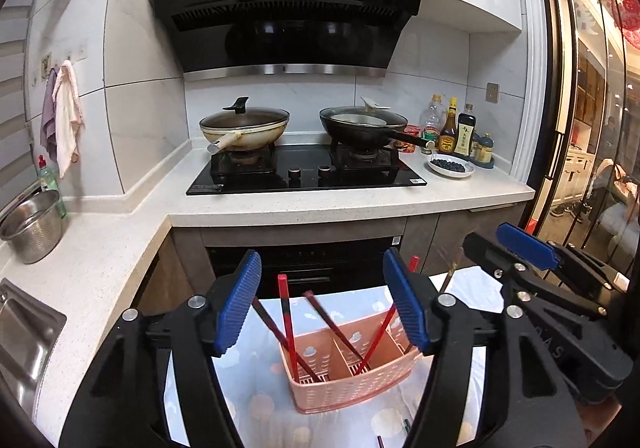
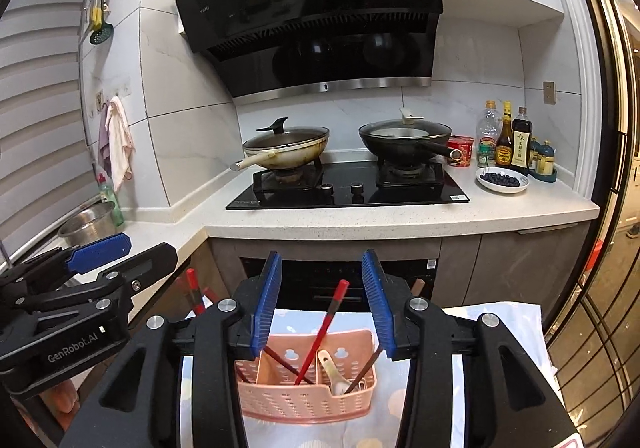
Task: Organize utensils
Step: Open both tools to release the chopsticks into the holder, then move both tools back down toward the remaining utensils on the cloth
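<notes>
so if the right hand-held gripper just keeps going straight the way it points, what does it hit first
Probably the pink utensil basket, or the red chopstick standing in it, which lies between the open right hand-held gripper fingers; depth is unclear.

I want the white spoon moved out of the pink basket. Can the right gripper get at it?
Probably yes: the right gripper hangs open above the basket, and the spoon lies uncovered, though a chopstick leans close beside it.

Chopsticks (image 1: 289, 322) in pink caddy (image 1: 352, 380)
</notes>
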